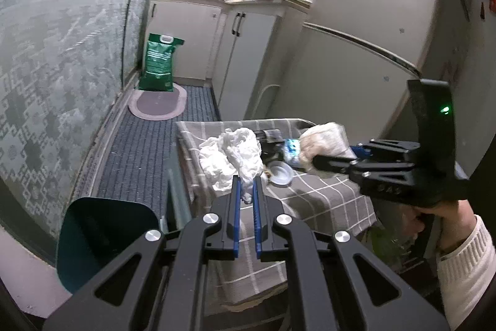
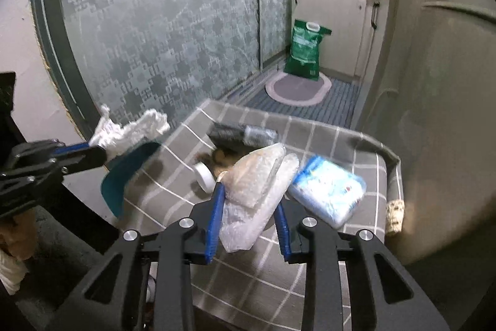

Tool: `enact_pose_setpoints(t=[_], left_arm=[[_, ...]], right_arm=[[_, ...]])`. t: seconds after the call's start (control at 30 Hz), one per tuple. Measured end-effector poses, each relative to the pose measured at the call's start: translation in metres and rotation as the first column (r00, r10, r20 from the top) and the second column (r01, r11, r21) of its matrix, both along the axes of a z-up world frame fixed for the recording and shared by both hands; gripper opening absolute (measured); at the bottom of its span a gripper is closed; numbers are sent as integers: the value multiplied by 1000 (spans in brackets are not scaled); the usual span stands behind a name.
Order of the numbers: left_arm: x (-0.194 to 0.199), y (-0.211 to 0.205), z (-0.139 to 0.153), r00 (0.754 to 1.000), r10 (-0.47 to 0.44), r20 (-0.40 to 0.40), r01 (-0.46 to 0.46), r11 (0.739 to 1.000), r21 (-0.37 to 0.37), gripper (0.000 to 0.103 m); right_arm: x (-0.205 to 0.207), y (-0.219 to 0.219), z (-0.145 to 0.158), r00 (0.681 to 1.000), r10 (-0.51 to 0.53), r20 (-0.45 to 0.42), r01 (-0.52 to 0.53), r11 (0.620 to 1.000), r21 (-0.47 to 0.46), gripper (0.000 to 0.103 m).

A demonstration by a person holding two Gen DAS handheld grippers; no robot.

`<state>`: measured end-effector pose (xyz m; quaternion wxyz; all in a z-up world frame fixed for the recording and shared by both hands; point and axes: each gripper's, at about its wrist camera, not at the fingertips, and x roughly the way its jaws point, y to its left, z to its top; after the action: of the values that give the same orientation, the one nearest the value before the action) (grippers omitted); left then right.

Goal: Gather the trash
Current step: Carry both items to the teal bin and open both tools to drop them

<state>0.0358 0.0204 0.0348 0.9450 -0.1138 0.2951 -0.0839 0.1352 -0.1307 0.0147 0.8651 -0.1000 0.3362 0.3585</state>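
White crumpled tissue [image 1: 231,158] pinched tight in left gripper [image 1: 246,185], lifted clear above grey checked tablecloth [image 1: 325,200], near teal bin lid [image 1: 105,238] at table's left edge. Right gripper [image 2: 249,200] clamped on clear plastic bag [image 2: 257,185], jaws part-way in, pads pressing its sides. On cloth just beyond: blue-white packet [image 2: 328,188], small white cap [image 2: 204,174], dark roll [image 2: 241,134]. Green sack [image 1: 159,62] on floor, well back by cabinets [image 1: 186,30].
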Motion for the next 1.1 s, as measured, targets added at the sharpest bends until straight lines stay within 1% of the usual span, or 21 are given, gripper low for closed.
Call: enact_pose_setpoints(t=[0.3,0.4,0.57,0.87,1.1], left_arm=[[-12,46,-8,996,88,-24,-87,996,5,8],[-17,63,-15,992,120,-43,-120,993,6,8],[-22,87,-27,986,148,-77,-148,989,9,8],[-33,119,-43,975,193,-110,-194,981,5,8],[-37,141,-58,965,217,-147,-219,976,4,8]], right_arm=[[-9,42,11,998,66,25,-66,998,7,31],[-13,57,15,995,91,30,-91,996,7,31],[-21,83,16,990,135,33,-135,991,3,31],[-32,135,11,977,214,14,-214,977,-16,31],[-39,176,-2,965,263,-16,-264,963,-48,31]])
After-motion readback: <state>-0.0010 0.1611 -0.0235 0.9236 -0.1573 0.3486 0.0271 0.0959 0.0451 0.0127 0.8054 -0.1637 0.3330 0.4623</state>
